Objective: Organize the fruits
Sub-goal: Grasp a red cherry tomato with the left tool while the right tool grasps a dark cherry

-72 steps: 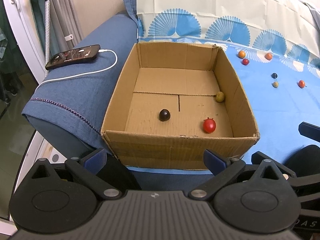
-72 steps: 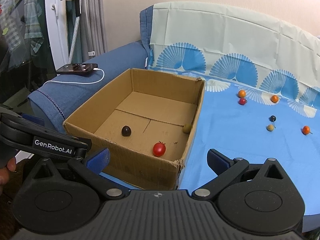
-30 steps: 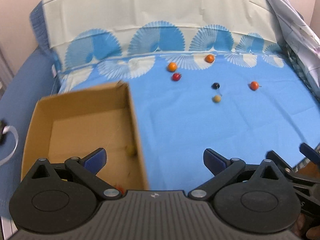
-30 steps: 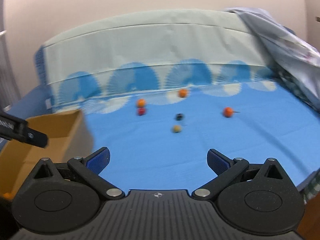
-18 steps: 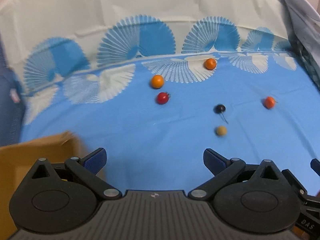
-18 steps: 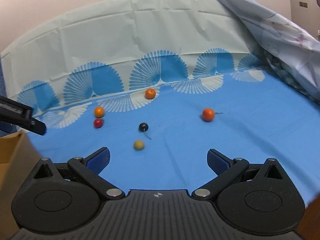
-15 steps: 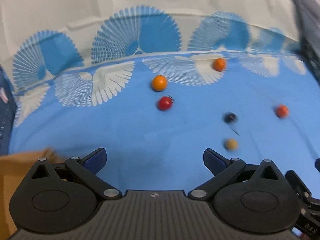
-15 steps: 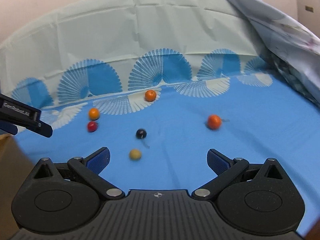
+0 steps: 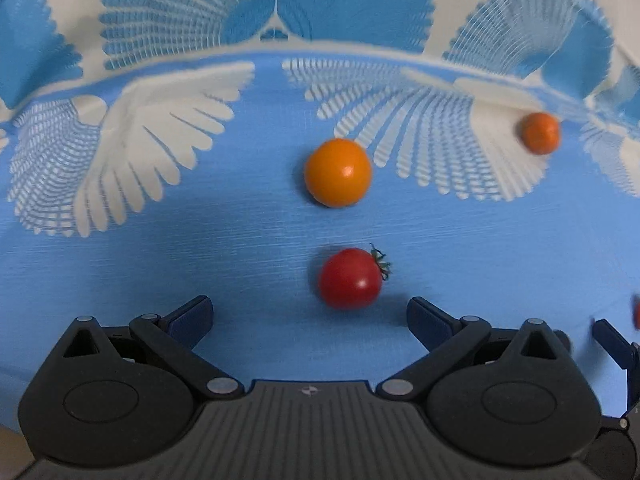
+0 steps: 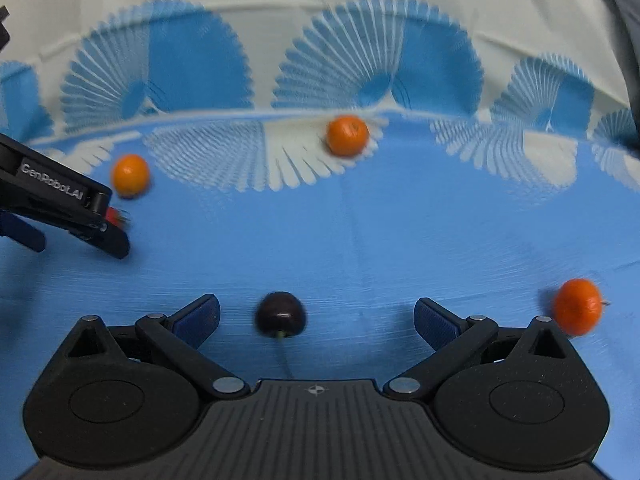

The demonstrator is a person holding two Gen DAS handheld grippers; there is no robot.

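A red cherry tomato (image 9: 349, 278) with a green stem lies on the blue cloth just ahead of my left gripper (image 9: 310, 314), which is open and holds nothing. Beyond it sits an orange fruit (image 9: 338, 172), and a second orange fruit (image 9: 540, 133) lies far right. In the right wrist view a dark cherry (image 10: 281, 314) rests between the fingers of my open right gripper (image 10: 317, 316), closer to the left finger, untouched. Other orange fruits (image 10: 347, 135) (image 10: 130, 175) (image 10: 578, 306) lie around. The left gripper (image 10: 64, 208) shows at the left, half hiding the red tomato (image 10: 116, 216).
The blue cloth (image 9: 200, 240) with white and blue fan patterns covers the surface and rises up a backrest (image 10: 280, 8) behind. A grey fabric (image 10: 624, 20) hangs at the far right. The right gripper's finger (image 9: 612, 346) shows at the lower right of the left wrist view.
Both grippers swung away from the cardboard box and moved down close over the scattered fruits. The tomato and the dark cherry now sit just in front of the open fingers.
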